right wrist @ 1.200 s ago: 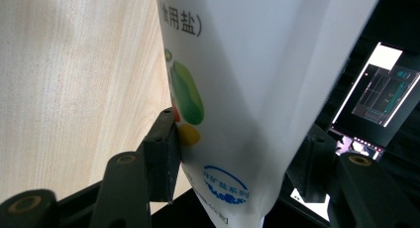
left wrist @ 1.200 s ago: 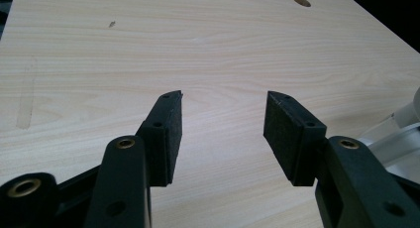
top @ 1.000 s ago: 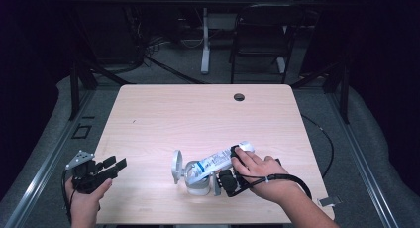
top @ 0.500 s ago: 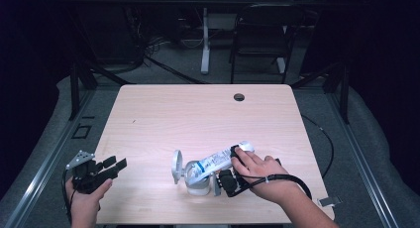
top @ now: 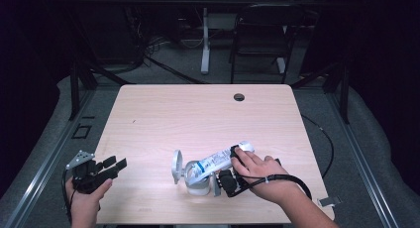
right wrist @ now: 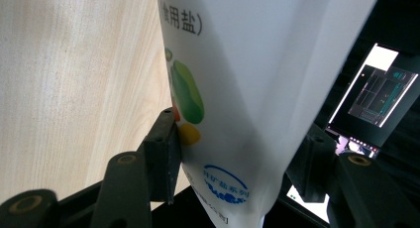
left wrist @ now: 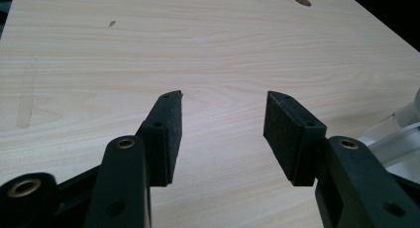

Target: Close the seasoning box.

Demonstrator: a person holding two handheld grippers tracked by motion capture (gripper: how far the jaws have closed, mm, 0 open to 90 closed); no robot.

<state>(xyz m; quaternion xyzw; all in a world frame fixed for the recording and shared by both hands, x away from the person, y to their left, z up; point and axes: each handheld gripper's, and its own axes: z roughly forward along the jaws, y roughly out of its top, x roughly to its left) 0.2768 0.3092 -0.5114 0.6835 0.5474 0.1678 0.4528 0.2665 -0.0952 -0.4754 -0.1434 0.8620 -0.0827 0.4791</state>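
Observation:
A white salt bag (top: 217, 161) with blue print lies tilted, its lower end over a small clear jar (top: 198, 182) whose round lid (top: 176, 166) stands flipped open to the left. My right gripper (top: 226, 180) is shut on the bag, with a hand resting on the bag's upper end. In the right gripper view the bag (right wrist: 247, 84) sits pinched between both pads of the right gripper (right wrist: 237, 158). My left gripper (top: 114, 167) rests open near the table's front left corner, held by a hand. In the left gripper view the left gripper (left wrist: 223, 124) has nothing between its pads, and the jar (left wrist: 402, 131) shows at the right edge.
The pale wooden table (top: 198, 114) has a cable hole (top: 239, 96) near its far edge. A folding chair (top: 262, 34) and a white table leg (top: 205, 44) stand beyond it. A lit monitor (right wrist: 376, 99) appears in the right gripper view.

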